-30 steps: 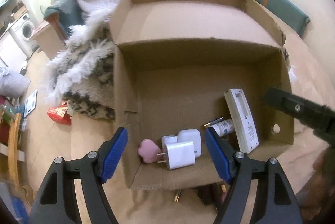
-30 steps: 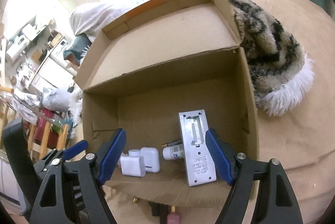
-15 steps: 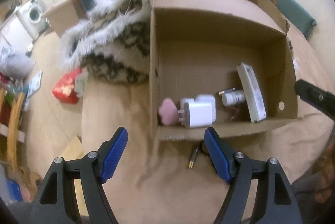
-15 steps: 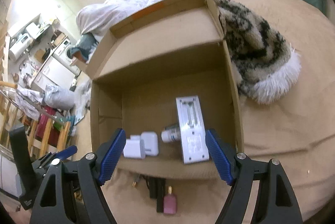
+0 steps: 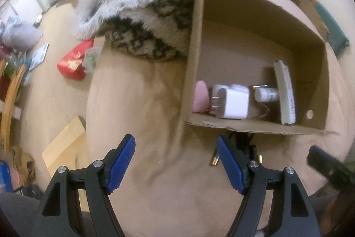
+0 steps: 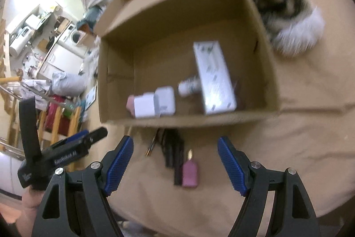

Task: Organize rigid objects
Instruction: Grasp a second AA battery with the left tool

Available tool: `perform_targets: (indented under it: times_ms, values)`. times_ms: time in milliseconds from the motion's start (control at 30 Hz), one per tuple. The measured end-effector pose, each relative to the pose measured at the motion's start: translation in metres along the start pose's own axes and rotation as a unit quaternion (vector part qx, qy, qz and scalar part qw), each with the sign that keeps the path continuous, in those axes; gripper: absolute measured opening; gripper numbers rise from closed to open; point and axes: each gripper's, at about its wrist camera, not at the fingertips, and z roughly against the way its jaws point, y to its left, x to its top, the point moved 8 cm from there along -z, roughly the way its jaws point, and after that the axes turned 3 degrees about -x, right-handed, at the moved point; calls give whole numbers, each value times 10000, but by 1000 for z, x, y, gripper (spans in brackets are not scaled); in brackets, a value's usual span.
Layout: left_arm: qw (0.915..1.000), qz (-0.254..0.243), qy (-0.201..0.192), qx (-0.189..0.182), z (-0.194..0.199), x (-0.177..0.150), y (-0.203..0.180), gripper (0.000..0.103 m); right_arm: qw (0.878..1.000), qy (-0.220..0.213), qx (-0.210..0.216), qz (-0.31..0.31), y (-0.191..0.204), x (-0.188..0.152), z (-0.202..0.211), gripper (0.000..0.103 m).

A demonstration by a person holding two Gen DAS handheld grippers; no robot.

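Cardboard formed the open box (image 5: 255,126) that lay on a tan bedspread (image 5: 144,104), and most of the small things sat along its near wall. From the left wrist view they ran in a row: a pink heart-shaped piece (image 5: 200,96) against the left wall, a white charger (image 5: 230,102) with its prongs turned toward it, a small white bottle (image 5: 266,95), and a white remote (image 5: 286,90) leaning on edge near the right wall. Just outside the box on the bedspread lay a few dark sticks (image 6: 172,152) and a small pink bottle (image 6: 190,172) with a gold cap. The left claw (image 5: 176,165) hung over bare bedspread short of the box, its blue pads spread wide and holding nothing. The right claw (image 6: 175,165) was equally wide open and empty, with the pink bottle lying between its pads below. A furry patterned blanket (image 5: 150,22) lay against the box's left side.
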Motion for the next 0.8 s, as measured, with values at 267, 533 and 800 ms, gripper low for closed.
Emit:
perform_targets:
  times_ms: [267,533,800]
  values:
    - [9939,-648,874,-165,-48,-19,-33,43,9991,352,-145,-199,-5,-8,-22,83]
    - [9872,-931,1281,-174,-90,-23,-55,40,9976,494,-148,-462,-18,-9,-28,83]
    - [9848,-1185,1270,3,-99,-27,-60,21,9897,1160,-819,-203,-29,-27,-58,68]
